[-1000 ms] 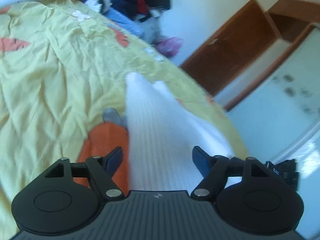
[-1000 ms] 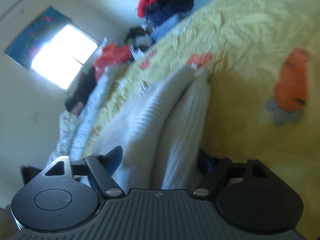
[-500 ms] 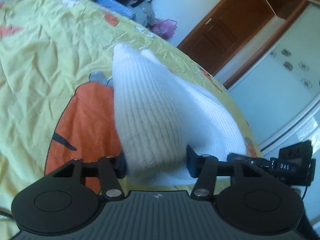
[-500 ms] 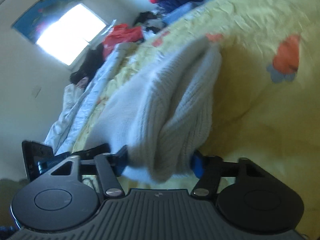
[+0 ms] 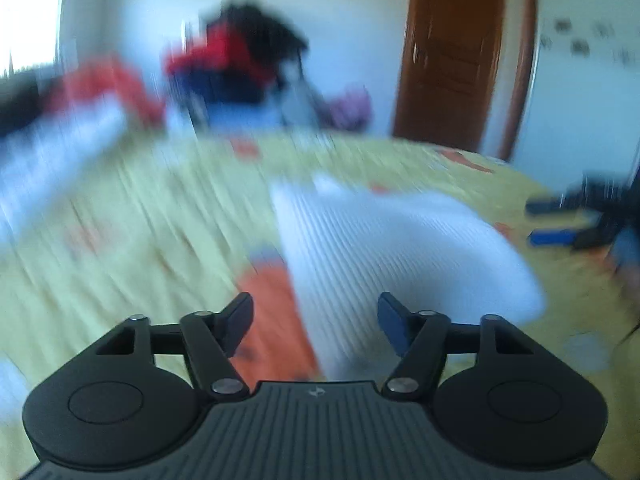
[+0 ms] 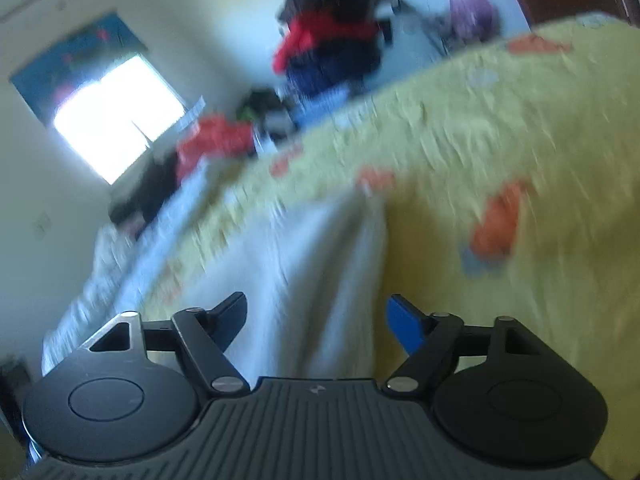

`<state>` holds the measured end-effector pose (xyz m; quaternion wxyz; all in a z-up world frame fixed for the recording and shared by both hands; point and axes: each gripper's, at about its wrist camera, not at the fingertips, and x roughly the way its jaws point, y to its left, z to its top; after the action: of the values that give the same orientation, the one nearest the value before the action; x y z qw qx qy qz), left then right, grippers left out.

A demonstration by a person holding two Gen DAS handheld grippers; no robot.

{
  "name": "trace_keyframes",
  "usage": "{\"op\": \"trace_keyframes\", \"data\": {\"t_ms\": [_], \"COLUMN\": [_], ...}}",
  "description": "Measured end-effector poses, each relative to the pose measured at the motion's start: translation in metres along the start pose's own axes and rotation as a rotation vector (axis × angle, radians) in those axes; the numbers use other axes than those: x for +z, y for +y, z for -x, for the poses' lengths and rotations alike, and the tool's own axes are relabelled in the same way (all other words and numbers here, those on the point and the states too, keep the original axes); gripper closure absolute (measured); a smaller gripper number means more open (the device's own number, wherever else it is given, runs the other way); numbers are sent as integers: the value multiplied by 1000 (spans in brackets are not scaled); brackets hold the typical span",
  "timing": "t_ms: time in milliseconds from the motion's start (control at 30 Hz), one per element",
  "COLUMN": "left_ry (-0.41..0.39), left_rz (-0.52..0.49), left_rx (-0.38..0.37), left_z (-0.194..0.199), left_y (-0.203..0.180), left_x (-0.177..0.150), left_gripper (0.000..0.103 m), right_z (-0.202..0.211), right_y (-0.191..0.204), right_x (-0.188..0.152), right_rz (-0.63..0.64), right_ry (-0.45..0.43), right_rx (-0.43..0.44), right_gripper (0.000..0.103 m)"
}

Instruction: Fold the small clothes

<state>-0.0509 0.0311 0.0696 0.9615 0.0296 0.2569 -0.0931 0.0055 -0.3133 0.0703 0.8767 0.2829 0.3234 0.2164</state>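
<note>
A white ribbed knit garment (image 5: 384,248) lies folded on the yellow bedspread (image 5: 120,240), partly over an orange print. My left gripper (image 5: 316,320) hovers at its near end, jaws opening; the knit runs between the fingers and the pads are off it. In the right wrist view the same garment (image 6: 320,280) stretches away from my right gripper (image 6: 318,316), whose jaws are also opening with cloth between them but no pad pressing. The right gripper's blue fingers (image 5: 554,236) show at the far right of the left wrist view. Both views are motion-blurred.
A heap of red, dark and blue clothes (image 5: 240,64) is piled beyond the far edge of the bed. A white quilt (image 5: 48,160) lies along the left side. A brown door (image 5: 452,52) stands at the back right, a bright window (image 6: 116,120) on the left wall.
Both grippers were shut on the lifted white garment half a second ago; both have let go and drawn up and back. The garment has dropped flat on the bed. The left view has rolled level.
</note>
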Motion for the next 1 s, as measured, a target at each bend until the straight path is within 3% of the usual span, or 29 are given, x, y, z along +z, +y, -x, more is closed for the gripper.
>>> {"op": "trace_keyframes", "data": {"t_ms": [100, 200, 267, 300, 333, 367, 433, 500, 567, 633, 700, 767, 900, 1000], "left_ry": [-48, -19, 30, 39, 41, 46, 20, 30, 37, 38, 39, 42, 45, 44], "left_rz": [-154, -233, -212, -205, -210, -222, -291, -288, -274, -270, -271, -272, -272, -271], "left_rx": [31, -38, -101, -108, -104, -99, -63, -42, -50, -55, -53, -51, -50, -51], "left_z": [-13, -35, -47, -54, -60, -65, -69, -68, -68, -71, -69, -69, -69, -69], "left_y": [-36, -68, -77, -80, -81, -85, -99, -104, -101, -95, -95, -97, -98, -97], "left_x": [9, 10, 7, 4, -2, -9, -18, -17, -15, -14, -13, -12, -12, -12], "left_gripper": [29, 29, 29, 24, 19, 17, 17, 15, 15, 15, 15, 15, 15, 15], "right_z": [-35, -89, -107, -105, -100, -97, -101, -94, -88, -78, -65, -65, -93, -120], "right_y": [3, 8, 16, 22, 25, 19, -11, -24, -14, 2, 23, 42, 70, 76], "right_x": [20, 29, 29, 30, 30, 31, 29, 25, 23, 23, 26, 30, 40, 43], "right_rz": [-25, 13, 47, 89, 128, 142, 80, 2, 30, 81, 160, 235, 305, 318], "right_ry": [47, 154, 176, 172, 159, 149, 156, 132, 105, 56, -47, -96, -31, 13], "right_rx": [33, -66, -87, -78, -81, -78, -119, -69, -94, -157, -221, -206, -146, -152], "right_gripper": [25, 25, 39, 65, 81, 84, 79, 76, 69, 54, 52, 44, 41, 41]}}
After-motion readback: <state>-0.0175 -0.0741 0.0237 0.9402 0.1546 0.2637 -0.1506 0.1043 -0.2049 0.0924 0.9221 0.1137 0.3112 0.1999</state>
